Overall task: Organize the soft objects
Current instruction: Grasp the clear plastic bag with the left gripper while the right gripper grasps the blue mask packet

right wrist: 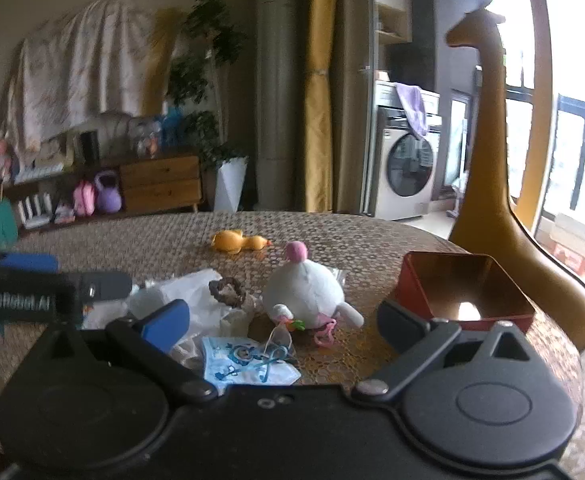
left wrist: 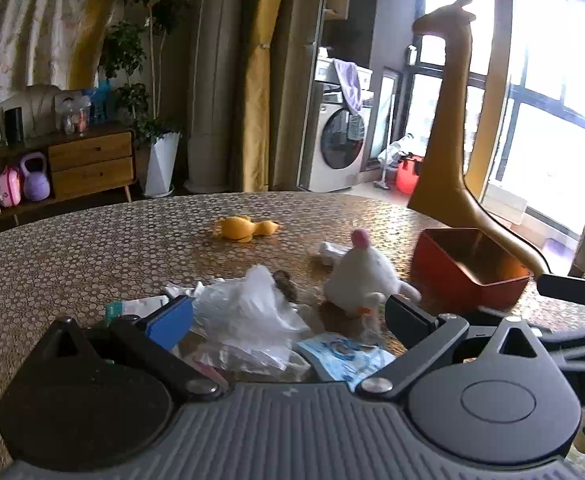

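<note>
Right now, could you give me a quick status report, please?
Both grippers open, left and right, holding nothing. White plush on table beside empty red box. Plastic bags cluttered nearby.

On the table [right wrist: 132, 248] there are two soft toys: one white plush toy [right wrist: 306, 294] with a pink pompom and one yellow duck [right wrist: 238, 241]. One red box [right wrist: 464, 292] stands there, one brown scrunchie [right wrist: 228, 290], one blue printed packet [right wrist: 244, 364], and one heap of clear plastic bags [left wrist: 248, 304]. One tall giraffe figure [right wrist: 488, 168] stands at the table's edge. Two grippers are in view, left gripper [left wrist: 288, 316] and right gripper [right wrist: 284, 320].
</note>
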`<state>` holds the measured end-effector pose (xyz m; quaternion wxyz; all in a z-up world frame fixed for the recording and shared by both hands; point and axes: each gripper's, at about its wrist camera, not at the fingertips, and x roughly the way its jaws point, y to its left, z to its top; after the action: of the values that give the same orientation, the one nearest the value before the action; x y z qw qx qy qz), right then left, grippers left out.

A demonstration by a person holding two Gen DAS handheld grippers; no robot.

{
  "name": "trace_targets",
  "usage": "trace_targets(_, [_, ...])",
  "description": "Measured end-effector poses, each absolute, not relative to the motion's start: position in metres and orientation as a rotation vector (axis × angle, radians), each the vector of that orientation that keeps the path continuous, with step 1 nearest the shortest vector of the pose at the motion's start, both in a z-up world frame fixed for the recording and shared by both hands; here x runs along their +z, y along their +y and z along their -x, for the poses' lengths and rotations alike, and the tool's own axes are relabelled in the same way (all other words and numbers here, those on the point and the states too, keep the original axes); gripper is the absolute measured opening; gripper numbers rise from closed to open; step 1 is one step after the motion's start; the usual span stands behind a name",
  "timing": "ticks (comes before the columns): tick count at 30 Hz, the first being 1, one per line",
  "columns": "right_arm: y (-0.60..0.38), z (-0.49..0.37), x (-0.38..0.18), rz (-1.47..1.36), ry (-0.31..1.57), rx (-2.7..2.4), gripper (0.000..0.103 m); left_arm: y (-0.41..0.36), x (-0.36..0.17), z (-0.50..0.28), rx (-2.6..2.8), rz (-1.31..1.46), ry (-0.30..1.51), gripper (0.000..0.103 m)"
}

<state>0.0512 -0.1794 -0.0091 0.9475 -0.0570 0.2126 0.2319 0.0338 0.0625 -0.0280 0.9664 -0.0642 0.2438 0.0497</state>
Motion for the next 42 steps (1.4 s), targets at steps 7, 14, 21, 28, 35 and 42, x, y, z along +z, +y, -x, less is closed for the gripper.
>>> trace_targets(7, [-0.166, -0.081, -0.018, 0.183, 0.462, 0.518, 0.094, 0.083, -0.041, -0.075, 0.137, 0.110, 0.526, 0.103])
trace_targets(14, [-0.156, -0.116, -0.032, 0.205, 0.515, 0.519, 0.089, 0.092, -0.056, -0.125, 0.141, 0.109, 0.599, 0.103])
trace_targets(21, [-0.155, -0.133, -0.058, 0.216, 0.612, 0.524, 0.079, 0.094, -0.083, -0.162, 0.142, 0.086, 0.683, 0.093])
trace_targets(28, [-0.150, -0.127, -0.076, 0.249, 0.671, 0.606, 0.078, 0.095, -0.100, -0.181, 0.139, 0.056, 0.722, 0.080])
trace_targets(35, [-0.132, -0.120, -0.090, 0.314, 0.706, 0.691, 0.077, 0.093, -0.111, -0.194, 0.114, 0.055, 0.759, 0.064])
trace_targets(42, [-0.111, -0.101, -0.099, 0.424, 0.685, 0.780, 0.076, 0.091, -0.119, -0.198, 0.102, 0.045, 0.782, 0.051])
